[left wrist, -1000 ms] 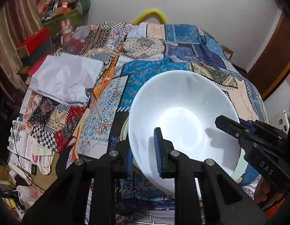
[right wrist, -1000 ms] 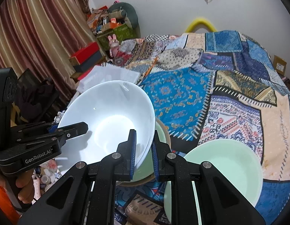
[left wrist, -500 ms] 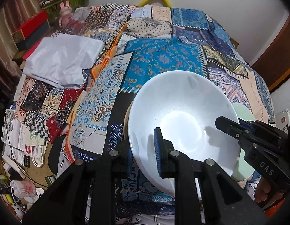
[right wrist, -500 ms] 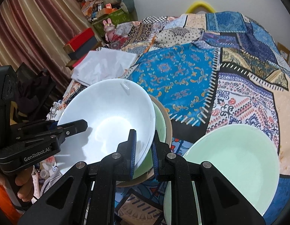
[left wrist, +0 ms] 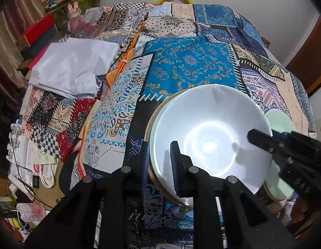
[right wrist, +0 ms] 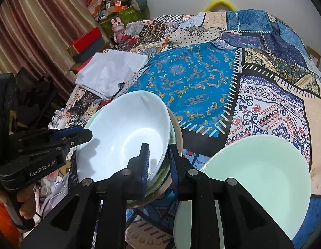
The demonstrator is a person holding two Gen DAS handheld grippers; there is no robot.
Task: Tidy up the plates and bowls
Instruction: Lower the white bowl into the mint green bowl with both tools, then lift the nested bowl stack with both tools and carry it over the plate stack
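A large white bowl rests nested in a stack, over a pale green bowl and a tan dish whose rim shows at its side. My left gripper is shut on the bowl's near rim, one pad inside and one outside. My right gripper straddles the opposite rim and its jaws are opening, with the pads still close against the wall. Each gripper also shows in the other's view, the right gripper and the left gripper. A separate mint green bowl sits just to the right.
The dishes sit on a patchwork bedspread. A folded white cloth lies at the left of the bed. Red boxes and a pink rabbit toy stand beyond it. Papers and cables litter the floor at the left.
Both grippers came down with the white bowl, which went from tilted above the stack to seated in it. The right gripper's fingers stand slightly wider apart.
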